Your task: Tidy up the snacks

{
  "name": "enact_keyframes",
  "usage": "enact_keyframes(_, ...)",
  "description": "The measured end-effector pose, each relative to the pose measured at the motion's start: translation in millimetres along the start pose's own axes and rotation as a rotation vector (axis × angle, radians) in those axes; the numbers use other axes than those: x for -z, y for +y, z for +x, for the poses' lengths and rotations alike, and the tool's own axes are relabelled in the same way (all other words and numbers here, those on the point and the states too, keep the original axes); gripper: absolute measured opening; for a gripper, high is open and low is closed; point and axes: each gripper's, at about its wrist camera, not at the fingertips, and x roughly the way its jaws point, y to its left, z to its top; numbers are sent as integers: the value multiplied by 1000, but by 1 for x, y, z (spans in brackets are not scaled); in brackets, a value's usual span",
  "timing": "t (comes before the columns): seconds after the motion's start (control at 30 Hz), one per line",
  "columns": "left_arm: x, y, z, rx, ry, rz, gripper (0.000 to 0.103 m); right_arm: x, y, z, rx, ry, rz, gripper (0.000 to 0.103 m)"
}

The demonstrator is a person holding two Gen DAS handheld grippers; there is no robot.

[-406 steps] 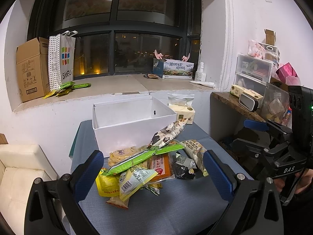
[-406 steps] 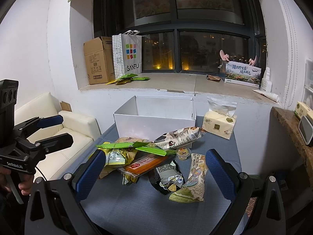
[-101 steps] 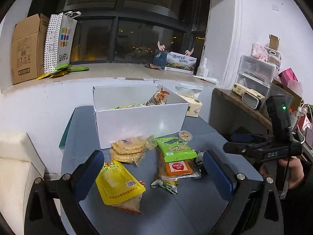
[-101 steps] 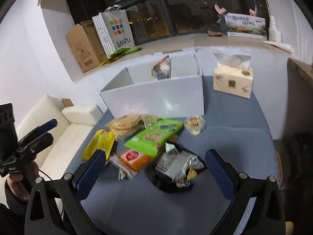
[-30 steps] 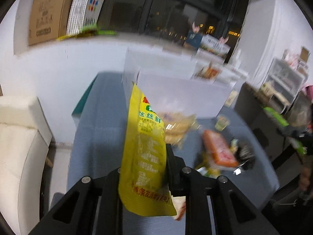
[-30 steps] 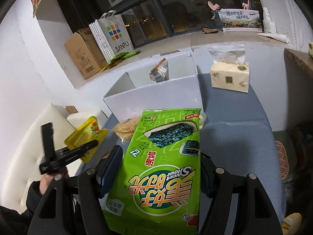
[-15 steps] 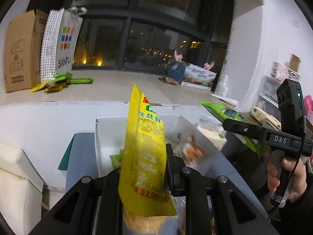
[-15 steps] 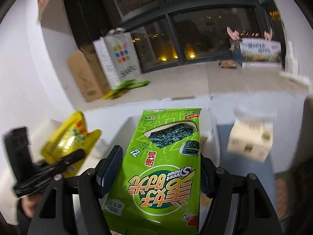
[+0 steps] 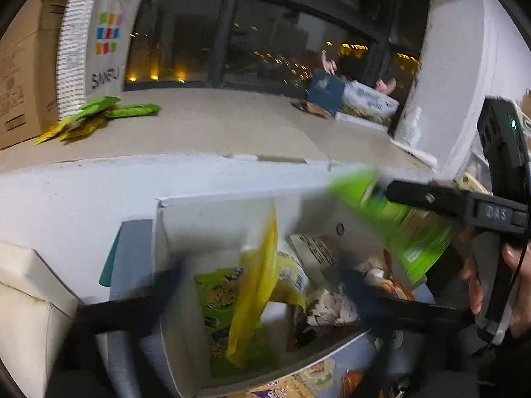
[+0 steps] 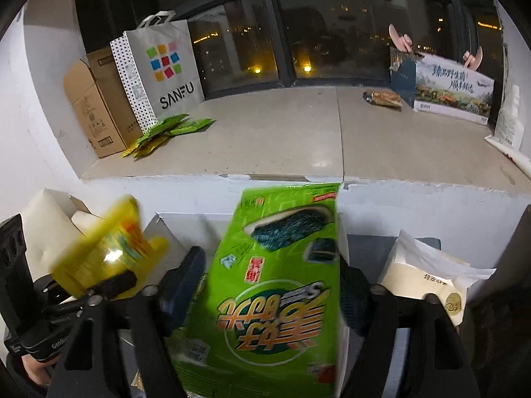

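My left gripper point(image 9: 262, 285) hangs over the white box point(image 9: 186, 199) with its fingers spread wide and blurred. The yellow snack pouch point(image 9: 255, 285) stands on end between them inside the box, touching neither finger, among several packets. My right gripper point(image 10: 268, 285) is shut on the green seaweed pack point(image 10: 275, 285) and holds it tilted above the box's right side. In the left wrist view that pack point(image 9: 398, 225) is blurred over the box. In the right wrist view the yellow pouch point(image 10: 106, 258) shows at the left.
A tissue box point(image 10: 428, 282) stands right of the white box. On the window ledge are a cardboard box point(image 10: 96, 109), a SANFU bag point(image 10: 159, 69), green packets point(image 10: 166, 129) and a printed carton point(image 10: 451, 89). More snacks point(image 9: 298, 381) lie in front of the box. A white sofa point(image 9: 23, 298) is at left.
Both grippers came down over the white box. The left fingers have opened and the yellow pouch stands loose in the box. The right gripper has tilted the green pack over the box.
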Motion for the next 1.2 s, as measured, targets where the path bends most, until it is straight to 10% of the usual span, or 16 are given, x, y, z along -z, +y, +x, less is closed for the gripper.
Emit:
enact_keyframes(0.5, 23, -34, -66, -23, -86, 133, 103, 27, 23, -44, 25, -81, -61, 103)
enact_keyframes(0.97, 117, -56, -176, 44, -212, 112, 103, 149, 26, -172, -214, -307, -124, 103)
enact_keyframes(1.2, 170, -52, -185, 59, -158, 60, 103, 217, 14, -189, -43, -266, -131, 103)
